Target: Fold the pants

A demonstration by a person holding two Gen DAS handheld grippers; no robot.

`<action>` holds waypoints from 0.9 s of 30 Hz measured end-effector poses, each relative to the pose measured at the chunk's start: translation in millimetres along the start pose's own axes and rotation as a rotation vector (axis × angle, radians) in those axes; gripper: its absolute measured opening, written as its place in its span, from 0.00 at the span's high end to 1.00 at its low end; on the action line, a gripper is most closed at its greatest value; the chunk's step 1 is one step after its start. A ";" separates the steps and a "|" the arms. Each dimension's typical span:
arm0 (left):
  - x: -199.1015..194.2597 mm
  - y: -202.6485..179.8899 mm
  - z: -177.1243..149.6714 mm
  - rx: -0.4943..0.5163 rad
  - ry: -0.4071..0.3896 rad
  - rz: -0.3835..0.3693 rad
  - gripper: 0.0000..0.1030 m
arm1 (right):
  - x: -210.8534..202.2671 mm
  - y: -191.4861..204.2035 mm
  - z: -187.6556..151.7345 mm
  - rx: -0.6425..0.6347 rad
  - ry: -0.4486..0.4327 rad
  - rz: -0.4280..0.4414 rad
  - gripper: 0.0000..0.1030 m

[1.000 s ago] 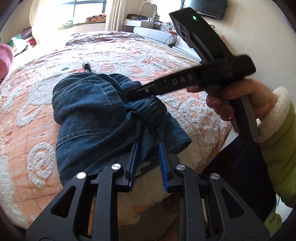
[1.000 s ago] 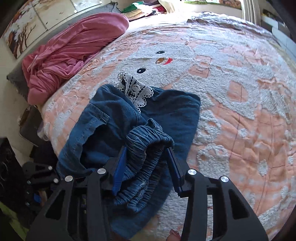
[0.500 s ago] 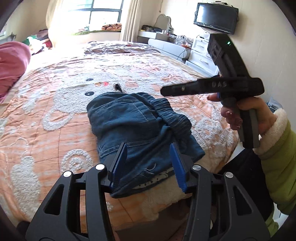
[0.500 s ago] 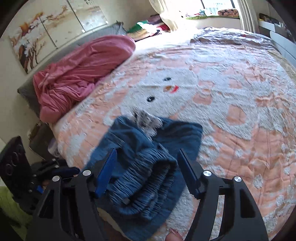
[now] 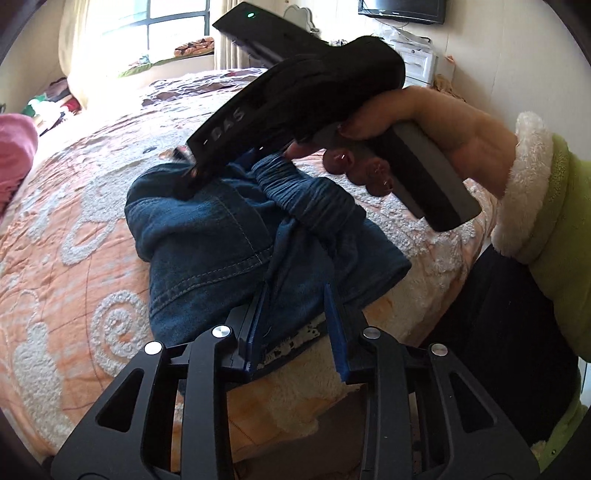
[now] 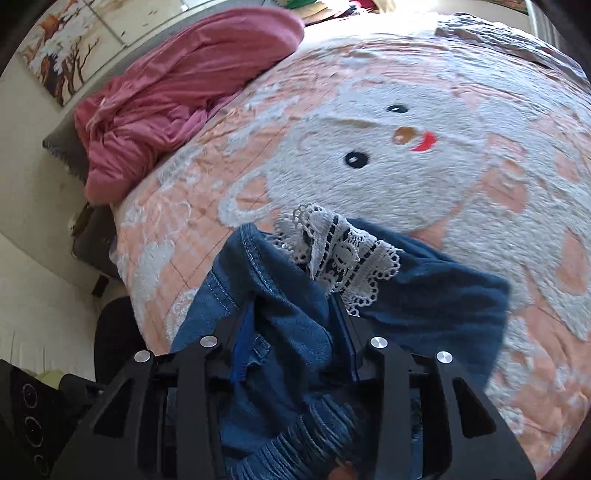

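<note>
The blue denim pants (image 5: pixel 229 240) lie folded in a bundle on the peach bedspread (image 5: pixel 55 258) near the bed's front edge, elastic waistband on top. My left gripper (image 5: pixel 297 325) is open, its blue pads straddling the near edge of the bundle. My right gripper (image 6: pixel 295 328) is pushed into the denim (image 6: pixel 295 332) with its pads on either side of a fold, partly open. The pants' white lace trim (image 6: pixel 340 254) sticks out beyond it. The right gripper also shows in the left wrist view (image 5: pixel 207 173), tips down on the far side of the pants.
A pink blanket (image 6: pixel 177 88) is heaped at the bed's far left corner. The bedspread (image 6: pixel 424 155) has a white bear face. A window, a dresser and a wall TV (image 5: pixel 402 9) stand beyond the bed. The bed edge drops off just below the pants.
Both grippers were lifted back from the pants half a second ago. Now both have come down again: the left straddles the near edge, the right presses into the far fold.
</note>
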State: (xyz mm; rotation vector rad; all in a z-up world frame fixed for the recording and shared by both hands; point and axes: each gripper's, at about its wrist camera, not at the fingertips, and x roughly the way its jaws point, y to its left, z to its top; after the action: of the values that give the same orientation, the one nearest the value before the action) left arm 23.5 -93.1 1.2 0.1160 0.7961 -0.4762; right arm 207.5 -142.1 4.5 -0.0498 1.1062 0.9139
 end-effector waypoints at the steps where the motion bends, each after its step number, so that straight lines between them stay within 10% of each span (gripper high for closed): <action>1: -1.4 3.2 -0.3 -0.009 -0.003 0.000 0.77 | 4.6 4.3 2.6 -0.011 0.003 -0.004 0.63; 12: -4.3 11.1 -0.7 -0.024 0.003 -0.016 0.77 | -3.4 17.3 14.6 -0.050 -0.032 0.022 0.63; 16: -3.3 5.4 -4.5 0.006 0.013 -0.015 0.77 | 1.9 31.8 10.5 -0.143 0.001 -0.055 0.86; 27: 3.8 0.1 -9.9 0.016 0.025 -0.005 0.77 | 10.4 39.4 19.6 -0.201 -0.073 -0.252 0.93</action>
State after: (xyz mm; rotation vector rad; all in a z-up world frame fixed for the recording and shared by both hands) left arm 19.4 -91.7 -8.4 0.1354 0.8174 -0.4868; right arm 197.7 -101.2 21.2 -0.3123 0.9133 0.7905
